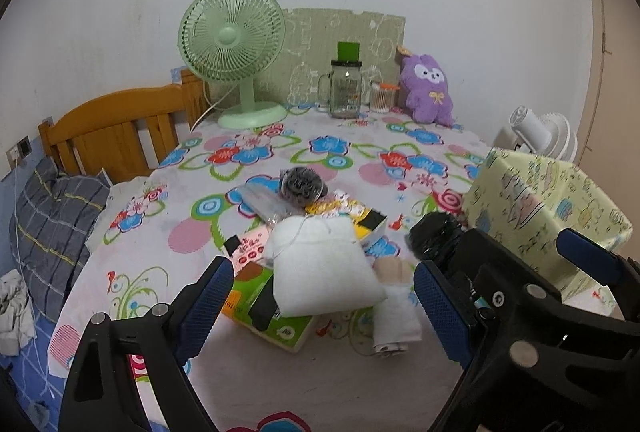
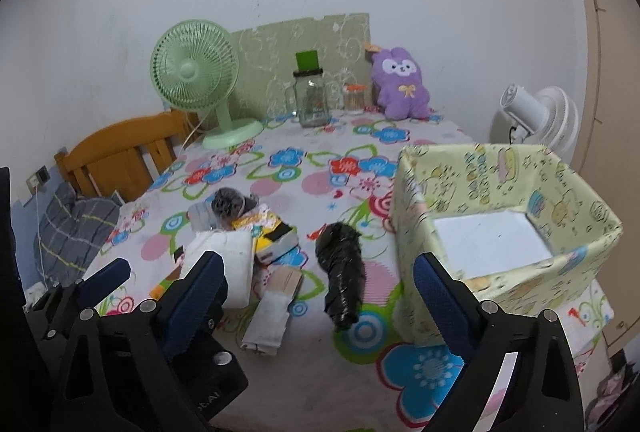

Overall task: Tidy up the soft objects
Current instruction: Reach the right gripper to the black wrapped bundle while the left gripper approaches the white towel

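Left gripper [image 1: 324, 306] jaws gaping empty over white pillow [image 1: 324, 268], right gripper [image 2: 320, 296] jaws gaping empty near black bag [image 2: 340, 272], fabric bin [image 2: 500, 192] sitting beside it

No legible text on any item.

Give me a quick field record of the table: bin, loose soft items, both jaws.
surface: table under a flowered cloth
bin: pale yellow fabric box, right side of the table, upright, nothing visible inside but its white floor
pile: white padded pouch on top of a green packet
black bag: crumpled black plastic bundle, lying between pile and bin
rolled cloth: white roll, near edge, beside the pile
left gripper: jaws open, nothing held
right gripper: jaws open, nothing held
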`<state>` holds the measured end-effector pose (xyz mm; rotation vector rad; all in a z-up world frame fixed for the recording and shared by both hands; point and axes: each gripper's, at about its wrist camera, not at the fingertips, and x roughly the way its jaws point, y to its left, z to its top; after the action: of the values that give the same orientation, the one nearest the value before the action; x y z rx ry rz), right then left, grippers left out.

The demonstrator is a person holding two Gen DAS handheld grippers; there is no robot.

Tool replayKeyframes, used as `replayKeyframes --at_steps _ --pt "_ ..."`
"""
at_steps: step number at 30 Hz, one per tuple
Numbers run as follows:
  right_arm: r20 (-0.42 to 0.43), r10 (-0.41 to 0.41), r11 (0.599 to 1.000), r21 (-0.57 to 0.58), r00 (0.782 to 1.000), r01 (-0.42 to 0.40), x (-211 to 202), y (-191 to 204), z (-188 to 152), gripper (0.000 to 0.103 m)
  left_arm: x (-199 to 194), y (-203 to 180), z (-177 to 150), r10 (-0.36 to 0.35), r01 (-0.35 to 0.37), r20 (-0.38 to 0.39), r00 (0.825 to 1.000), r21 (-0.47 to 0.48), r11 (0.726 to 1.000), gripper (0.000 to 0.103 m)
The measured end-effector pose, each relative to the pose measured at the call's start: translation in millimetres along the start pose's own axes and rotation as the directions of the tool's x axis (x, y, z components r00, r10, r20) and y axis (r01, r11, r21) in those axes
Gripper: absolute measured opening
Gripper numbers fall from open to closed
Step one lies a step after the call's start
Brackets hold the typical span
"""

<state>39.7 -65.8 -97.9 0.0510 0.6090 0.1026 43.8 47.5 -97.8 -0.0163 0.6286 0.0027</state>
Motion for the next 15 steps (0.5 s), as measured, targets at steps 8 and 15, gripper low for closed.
replayKeyframes --at_steps 8,15 --pt "-0.052 -0.006 1.000 0.001 0.999 0.006 21 10 -10 0.089 17 4 -8 0.020 -0.019 -0.031 0.999 0.017 1.000 0.092" --pt "-0.097 -0.016 0.999 0.028 0.995 0.019 39 11 -12 0.080 33 5 -9 0.023 -0.021 -0.055 0.998 0.023 1.000 0.092"
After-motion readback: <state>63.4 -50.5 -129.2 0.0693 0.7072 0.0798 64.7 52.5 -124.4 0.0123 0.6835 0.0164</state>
